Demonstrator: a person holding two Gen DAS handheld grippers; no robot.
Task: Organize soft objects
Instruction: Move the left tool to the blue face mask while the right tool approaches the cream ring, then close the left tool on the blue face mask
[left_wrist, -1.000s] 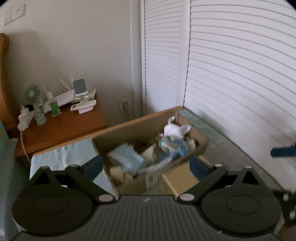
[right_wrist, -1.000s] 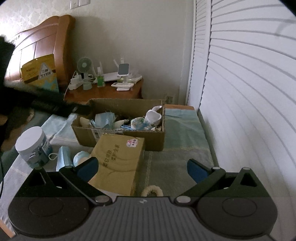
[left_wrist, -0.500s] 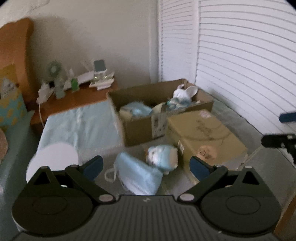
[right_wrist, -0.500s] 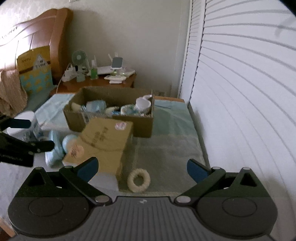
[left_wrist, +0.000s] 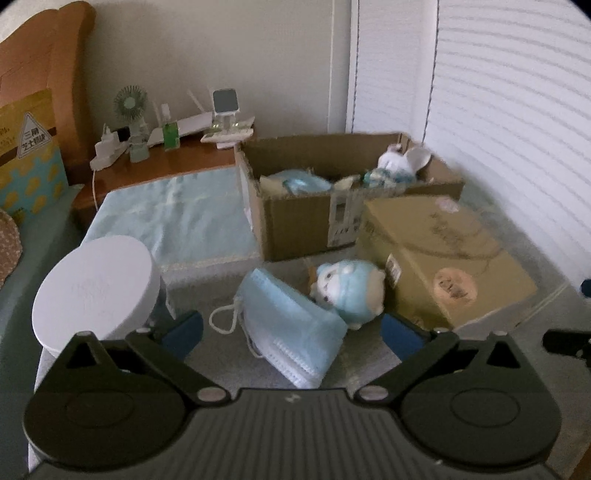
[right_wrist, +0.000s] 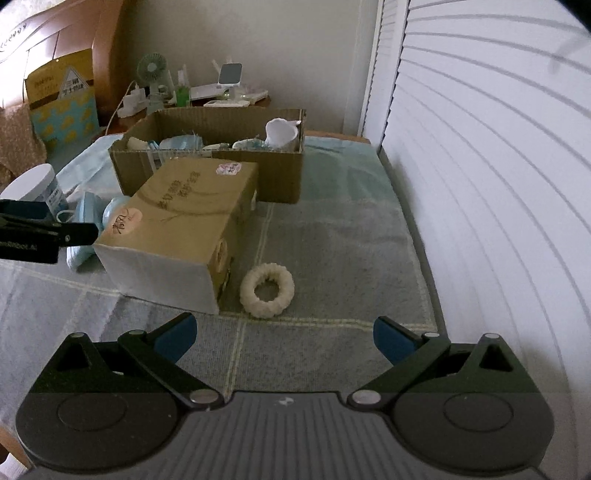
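Both grippers are wide open and hold nothing. The left gripper (left_wrist: 291, 332) is over the mask (left_wrist: 291, 336); the right gripper (right_wrist: 282, 338) is near the fluffy ring (right_wrist: 267, 290) on the bed (right_wrist: 332, 236).

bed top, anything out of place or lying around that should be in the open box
Yes. Three soft items lie loose outside the open cardboard box: a blue face mask and small blue plush beside the closed tan box, and a cream knitted ring near its corner.

"三只" triangle on yellow bag (right_wrist: 72, 85)

plush toy (right_wrist: 112, 210) half-hidden behind closed box (right_wrist: 177, 236)
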